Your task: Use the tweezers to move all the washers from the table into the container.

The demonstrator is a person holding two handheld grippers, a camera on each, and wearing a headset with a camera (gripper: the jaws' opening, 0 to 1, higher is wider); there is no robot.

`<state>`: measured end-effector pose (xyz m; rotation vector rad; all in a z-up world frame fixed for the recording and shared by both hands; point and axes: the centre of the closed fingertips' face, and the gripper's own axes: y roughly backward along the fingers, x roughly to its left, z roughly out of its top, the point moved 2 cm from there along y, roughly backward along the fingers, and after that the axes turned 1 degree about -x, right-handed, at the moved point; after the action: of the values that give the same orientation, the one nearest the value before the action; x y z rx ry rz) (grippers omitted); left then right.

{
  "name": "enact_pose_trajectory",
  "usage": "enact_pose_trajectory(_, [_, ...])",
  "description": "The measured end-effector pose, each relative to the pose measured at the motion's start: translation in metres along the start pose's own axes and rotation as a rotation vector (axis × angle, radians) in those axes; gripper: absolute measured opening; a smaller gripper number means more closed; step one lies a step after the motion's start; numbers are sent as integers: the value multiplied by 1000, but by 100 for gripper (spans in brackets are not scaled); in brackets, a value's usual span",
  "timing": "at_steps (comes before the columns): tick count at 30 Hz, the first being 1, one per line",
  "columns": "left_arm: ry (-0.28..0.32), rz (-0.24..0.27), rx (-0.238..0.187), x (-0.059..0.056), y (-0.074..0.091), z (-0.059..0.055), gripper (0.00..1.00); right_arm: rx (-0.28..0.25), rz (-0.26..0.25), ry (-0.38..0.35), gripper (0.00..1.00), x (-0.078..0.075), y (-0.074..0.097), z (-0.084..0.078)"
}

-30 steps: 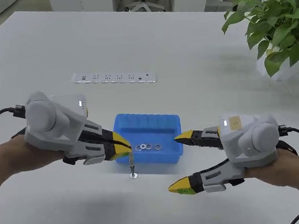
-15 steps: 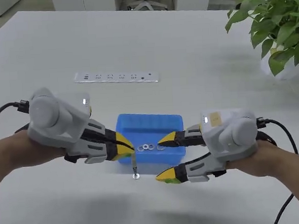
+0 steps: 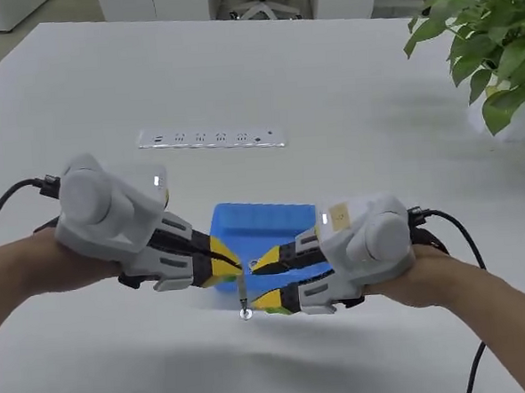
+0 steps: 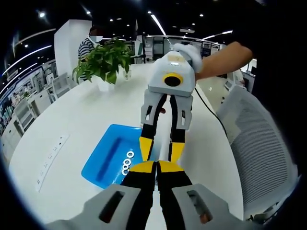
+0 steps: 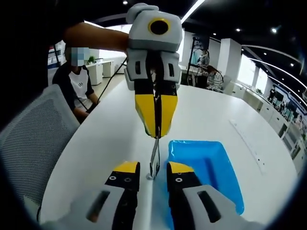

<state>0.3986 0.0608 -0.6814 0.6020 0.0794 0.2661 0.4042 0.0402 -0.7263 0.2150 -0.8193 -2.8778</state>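
My left gripper (image 3: 232, 265) is shut on the top of thin metal tweezers (image 3: 243, 294), which hang straight down in front of the blue container (image 3: 264, 221). Their tips touch a washer (image 3: 245, 314) on the white table. My right gripper (image 3: 261, 284) faces the left one, open, with one jaw on each side of the tweezers (image 5: 154, 155). In the left gripper view my left gripper (image 4: 156, 166) is shut, and three washers (image 4: 128, 161) lie in the container (image 4: 108, 155). The right gripper view has my right gripper (image 5: 153, 168) straddling the tweezers beside the container (image 5: 204, 167).
A white power strip (image 3: 212, 138) lies beyond the container. A potted plant (image 3: 494, 49) stands at the far right. Cables trail from both grippers. A grey mesh chair (image 4: 261, 143) stands by the table's near edge.
My right gripper has moved left to the tweezers, and its jaws have narrowed around them. The left gripper holds the tweezers in the same place.
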Motion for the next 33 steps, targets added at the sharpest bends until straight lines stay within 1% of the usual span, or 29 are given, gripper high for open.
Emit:
enact_pose_trajectory(5, [0,-3,3,0,0,0,5,11,21,21,18,0,-12,0])
enact_pose_trajectory(10, [-1,-4,6,1,1,-1,5,26,35,21,15,0,-17,-2])
enact_pose_trajectory(16, [-3,-7,8,1,1,-1,5,36,23,29,10,-3,-17,-2])
enact_pose_trajectory(33, [-2,3,4,1,0,0,6,38,27,12,8,-2,-17,-3])
